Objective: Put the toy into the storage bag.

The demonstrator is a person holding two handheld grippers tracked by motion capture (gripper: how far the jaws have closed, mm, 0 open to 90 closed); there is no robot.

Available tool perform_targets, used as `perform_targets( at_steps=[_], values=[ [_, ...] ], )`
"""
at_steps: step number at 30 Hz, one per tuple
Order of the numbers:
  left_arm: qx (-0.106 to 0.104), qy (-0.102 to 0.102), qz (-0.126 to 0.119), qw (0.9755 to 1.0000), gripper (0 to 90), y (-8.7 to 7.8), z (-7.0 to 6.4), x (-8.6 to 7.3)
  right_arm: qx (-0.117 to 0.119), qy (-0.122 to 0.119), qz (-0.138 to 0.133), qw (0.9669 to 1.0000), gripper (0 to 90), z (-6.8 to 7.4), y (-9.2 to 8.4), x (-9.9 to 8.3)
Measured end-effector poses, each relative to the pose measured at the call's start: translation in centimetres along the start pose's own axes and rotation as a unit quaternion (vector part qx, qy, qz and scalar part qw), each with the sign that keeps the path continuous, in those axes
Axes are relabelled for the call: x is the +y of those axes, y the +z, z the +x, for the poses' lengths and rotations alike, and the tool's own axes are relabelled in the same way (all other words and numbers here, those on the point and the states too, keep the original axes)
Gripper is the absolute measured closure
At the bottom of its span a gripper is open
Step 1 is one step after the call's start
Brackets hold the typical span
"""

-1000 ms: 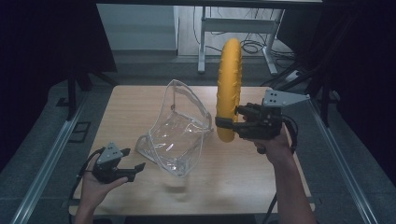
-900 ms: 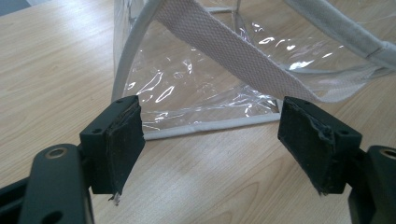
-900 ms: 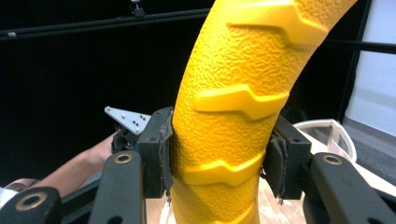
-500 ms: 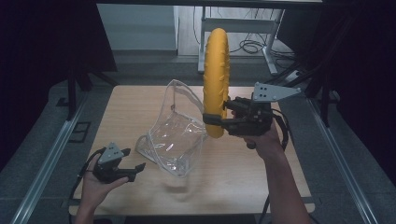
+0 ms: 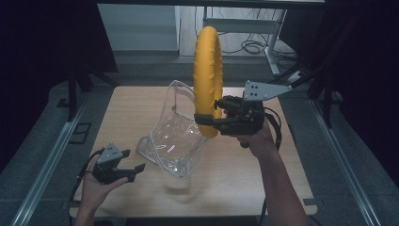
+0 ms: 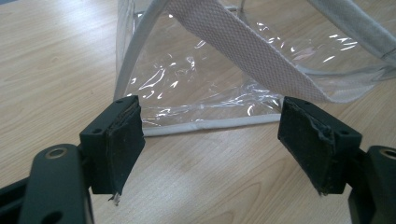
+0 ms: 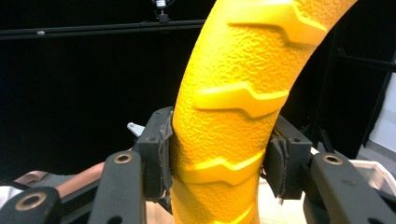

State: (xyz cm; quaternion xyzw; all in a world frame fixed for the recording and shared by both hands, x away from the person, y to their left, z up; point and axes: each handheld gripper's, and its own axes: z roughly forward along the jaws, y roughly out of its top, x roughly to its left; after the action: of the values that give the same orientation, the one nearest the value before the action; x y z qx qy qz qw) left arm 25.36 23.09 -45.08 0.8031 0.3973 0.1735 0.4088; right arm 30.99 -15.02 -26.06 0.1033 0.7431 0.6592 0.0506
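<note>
Nearest the person, the left gripper (image 5: 134,169) rests low on the table (image 5: 263,188) with its jaws spread wide and nothing between them — the clear bag (image 5: 176,141) lies just ahead of its pads (image 6: 119,140). Beyond, the right gripper (image 5: 207,120) clamps the yellow ring (image 5: 208,70) at its lower arc, ring standing on edge — right above the bag's open mouth. The way in looks to be straight down, and the right hand is the one placed for it.

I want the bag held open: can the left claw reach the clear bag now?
Probably yes. The left claw is open, and the clear bag lies just ahead on the table, with nothing between them.
</note>
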Motion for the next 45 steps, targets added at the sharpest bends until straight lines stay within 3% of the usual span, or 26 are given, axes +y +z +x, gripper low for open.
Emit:
perform_targets(
  at_steps=[9, 18, 34, 45],
  values=[
    [-0.001, 0.0, 0.001, 1.0, 22.1, 0.0, 0.1, 0.0, 0.024, -0.003, 0.004, 0.9997, 50.1, 0.6, 2.2, -0.1],
    [0.0, 0.0, 0.001, 1.0, 22.1, 0.0, 0.2, -0.1, 0.06, 0.011, 0.008, 0.9981, 50.0, 0.8, 4.6, -1.4],
    [-0.001, 0.0, 0.004, 1.0, 22.1, 0.2, 0.1, -0.1, 0.076, 0.036, 0.019, 0.9963, 50.0, 0.1, 6.4, -4.2],
    [0.0, 0.002, 0.005, 1.0, 22.1, 0.3, 0.1, -0.1, 0.074, 0.06, 0.034, 0.9949, 50.0, -0.5, 6.9, -6.1]
  ],
)
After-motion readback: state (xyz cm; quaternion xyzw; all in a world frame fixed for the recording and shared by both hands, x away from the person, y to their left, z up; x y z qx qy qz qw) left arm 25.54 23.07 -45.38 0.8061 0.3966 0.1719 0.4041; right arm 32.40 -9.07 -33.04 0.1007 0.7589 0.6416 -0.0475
